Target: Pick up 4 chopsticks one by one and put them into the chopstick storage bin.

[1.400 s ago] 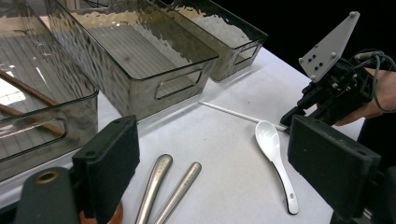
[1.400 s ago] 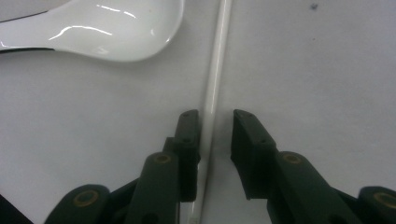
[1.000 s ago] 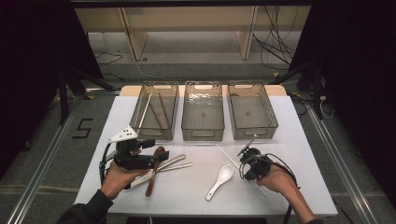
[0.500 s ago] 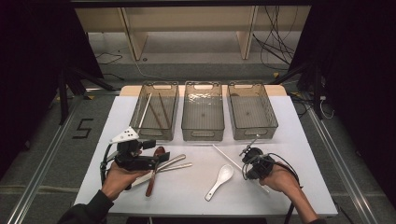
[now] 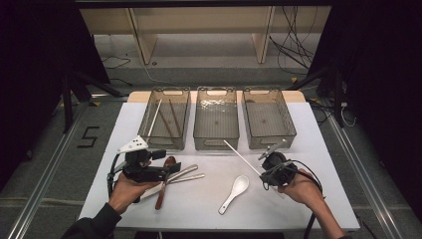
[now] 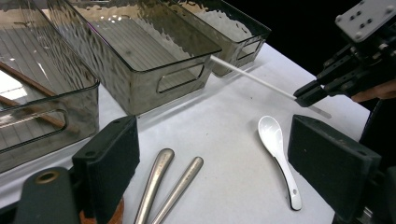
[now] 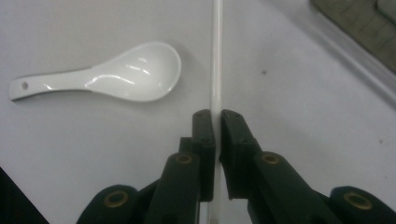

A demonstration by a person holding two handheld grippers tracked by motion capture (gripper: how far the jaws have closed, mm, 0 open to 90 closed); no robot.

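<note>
On the left, we are resting our left hand-held gripper [image 5: 171, 169] low over the surface [image 5: 199, 209], its jaws spread wide and gripping nothing, just above the two metal handles [image 6: 168, 184] and a brown-handled utensil [image 5: 161, 191]. Behind it, the left bin [image 5: 164, 119] is already holding a white stick and brown chopsticks [image 5: 169, 119], so we judge that is where our chopstick [image 5: 242, 157] belongs; the middle bin [image 5: 216, 119] and right bin [image 5: 268, 117] are sitting empty beside it. Moving rightward, the white spoon [image 5: 234, 193] is lying flat on the surface, near the chopstick but apart from it. At the right, our right hand-held gripper [image 7: 215, 119] is pinching the white chopstick near one end, jaws pressed together on it, with the long free end pointing up and left toward the gap between the middle and right bins. To do this well, we are thinking of keeping the pinch firm so the thin stick is not swivelling, lifting the far tip clear of the bin rims, carrying it across above the middle bin, and lining it up lengthwise with the left bin before letting go.
</note>
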